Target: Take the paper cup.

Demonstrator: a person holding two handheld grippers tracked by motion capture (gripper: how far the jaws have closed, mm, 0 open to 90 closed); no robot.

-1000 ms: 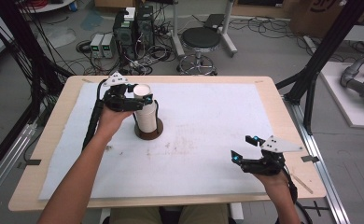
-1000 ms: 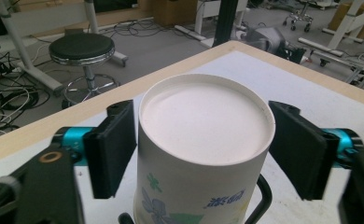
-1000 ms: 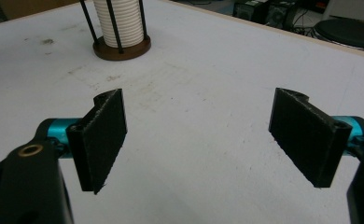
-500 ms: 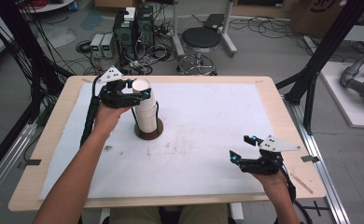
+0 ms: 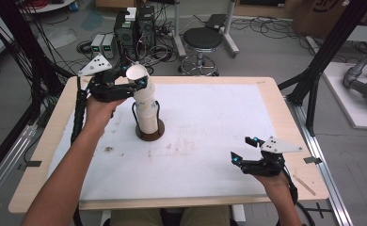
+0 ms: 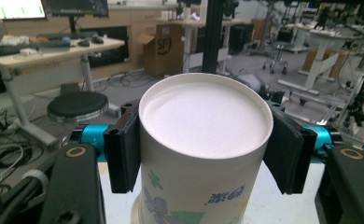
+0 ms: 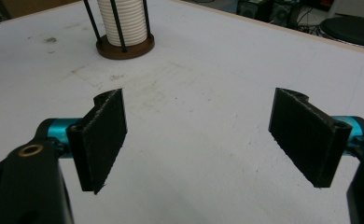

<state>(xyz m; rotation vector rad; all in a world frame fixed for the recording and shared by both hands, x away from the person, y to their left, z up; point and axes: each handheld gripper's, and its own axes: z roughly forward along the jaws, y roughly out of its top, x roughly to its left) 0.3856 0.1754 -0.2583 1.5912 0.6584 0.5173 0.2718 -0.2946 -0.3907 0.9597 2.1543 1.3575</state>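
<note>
Left gripper (image 5: 135, 85), clamped on the top paper cup (image 5: 140, 81), has lifted it off the stack (image 5: 147, 117); right gripper (image 5: 245, 150) idles released.

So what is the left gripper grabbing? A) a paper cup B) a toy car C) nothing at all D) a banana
A: the left gripper has its jaws pressed on both sides of a white paper cup, the top cup of the stack in the holder.

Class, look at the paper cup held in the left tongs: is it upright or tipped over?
Roughly upright. The paper cup stands rim-up between the left tongs, leaning slightly, above the stack in its holder.
</note>
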